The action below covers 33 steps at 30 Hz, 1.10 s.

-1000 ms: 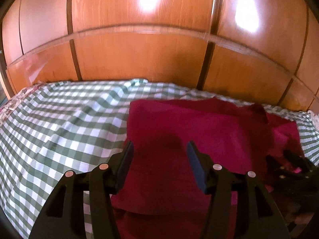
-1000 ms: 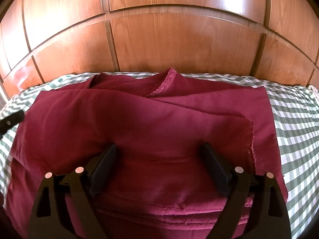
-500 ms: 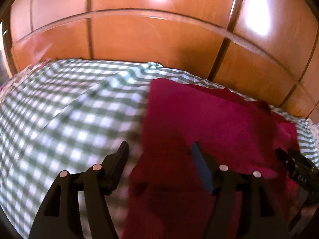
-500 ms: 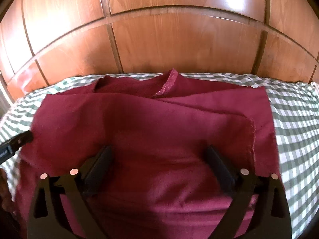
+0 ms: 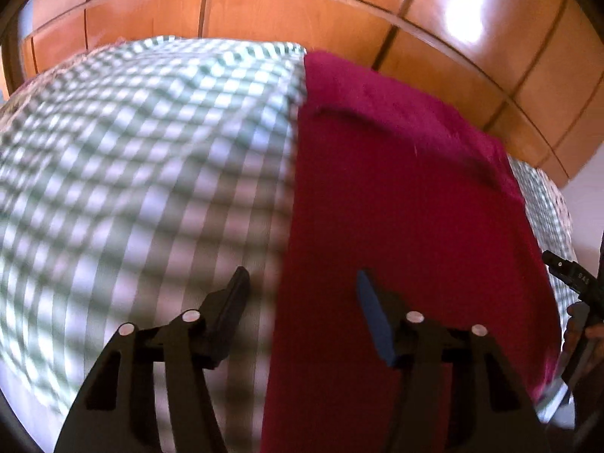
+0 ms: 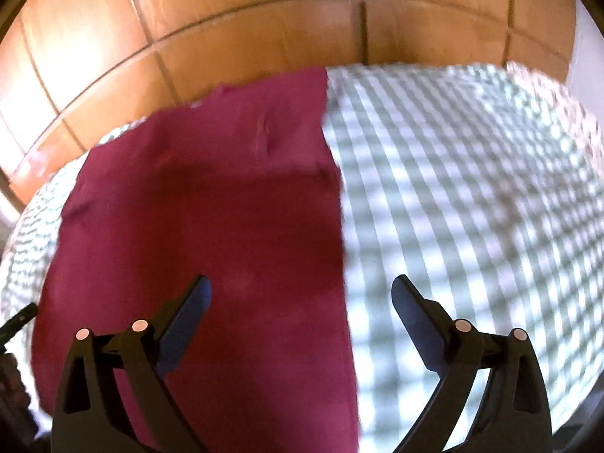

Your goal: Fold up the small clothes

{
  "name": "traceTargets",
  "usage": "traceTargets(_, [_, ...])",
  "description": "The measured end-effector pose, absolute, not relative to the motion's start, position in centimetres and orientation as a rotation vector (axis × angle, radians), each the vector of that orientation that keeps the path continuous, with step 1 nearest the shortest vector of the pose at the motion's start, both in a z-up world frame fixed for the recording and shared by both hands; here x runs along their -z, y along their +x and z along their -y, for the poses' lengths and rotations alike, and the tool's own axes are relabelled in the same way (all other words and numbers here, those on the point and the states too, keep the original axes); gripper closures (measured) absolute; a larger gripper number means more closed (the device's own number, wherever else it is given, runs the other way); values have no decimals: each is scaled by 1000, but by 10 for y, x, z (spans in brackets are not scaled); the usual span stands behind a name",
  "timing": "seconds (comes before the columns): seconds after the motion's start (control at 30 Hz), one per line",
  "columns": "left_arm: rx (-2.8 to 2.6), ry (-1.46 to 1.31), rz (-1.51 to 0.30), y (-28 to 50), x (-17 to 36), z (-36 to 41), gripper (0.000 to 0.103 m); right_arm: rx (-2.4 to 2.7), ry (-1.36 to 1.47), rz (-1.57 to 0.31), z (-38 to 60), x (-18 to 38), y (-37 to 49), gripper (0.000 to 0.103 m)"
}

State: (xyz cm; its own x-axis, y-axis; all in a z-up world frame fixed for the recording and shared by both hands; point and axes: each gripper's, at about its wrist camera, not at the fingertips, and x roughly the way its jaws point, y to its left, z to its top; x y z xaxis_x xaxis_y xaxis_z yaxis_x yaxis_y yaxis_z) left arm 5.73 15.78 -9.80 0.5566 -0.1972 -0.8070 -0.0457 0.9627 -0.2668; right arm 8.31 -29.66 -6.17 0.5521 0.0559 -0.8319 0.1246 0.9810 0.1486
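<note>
A dark red garment (image 5: 396,207) lies flat and folded on a green-and-white checked bedsheet (image 5: 132,151). My left gripper (image 5: 302,275) hovers over the garment's left edge, its jaws closing, with the edge below the gap and nothing pinched. In the right wrist view the same garment (image 6: 207,207) fills the left half. My right gripper (image 6: 301,279) stands wide open above the garment's right edge, with the left finger over cloth and the right finger over the sheet (image 6: 472,188). Both views are blurred by motion.
Glossy wooden panels (image 5: 302,7) rise behind the bed, and they also show in the right wrist view (image 6: 264,19). A black part of the other tool and a hand (image 5: 581,324) show at the right edge. Checked sheet lies on both sides of the garment.
The left gripper has swung left from over the garment's middle to its left edge. The right gripper has swung right to the right edge. The garment lies as before.
</note>
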Motion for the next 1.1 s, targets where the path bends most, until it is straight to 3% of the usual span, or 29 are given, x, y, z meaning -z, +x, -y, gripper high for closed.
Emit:
traceTargets(0.1, [123, -273, -995, 27, 98, -158, 53, -14, 287, -1062, 302, 73, 44, 29])
traceTargets(0.27, [224, -258, -1052, -8, 97, -157, 72, -77, 291, -1110, 289, 74, -13, 50])
traceTargets(0.37, [324, -228, -1074, -25, 96, -154, 79, -120, 269, -1151, 284, 73, -28, 65])
traceTargets(0.43, [353, -202, -1075, -29, 93, -152, 91, -138, 263, -1166, 285, 73, -32, 84])
traceTargets(0.5, [351, -213, -1067, -28, 88, -155, 95, -152, 257, -1168, 283, 69, -29, 92])
traceTargets(0.57, [348, -306, -1034, -23, 77, -166, 99, -194, 285, -1129, 286, 56, -26, 93])
traceTargets(0.77, [368, -476, -946, 22, 47, -176, 100, -235, 400, -967, 296, 16, 13, 93])
traceTargets(1.0, [318, -580, -918, 121, 31, -175, 99, -130, 465, -940, 315, 21, 94, 94])
traceTargets(1.07, [271, -572, -929, 151, 32, -173, 91, -103, 490, -948, 322, 30, 119, 94])
traceTargets(1.1, [265, -581, -927, 166, 33, -175, 82, -97, 492, -948, 324, 34, 129, 94])
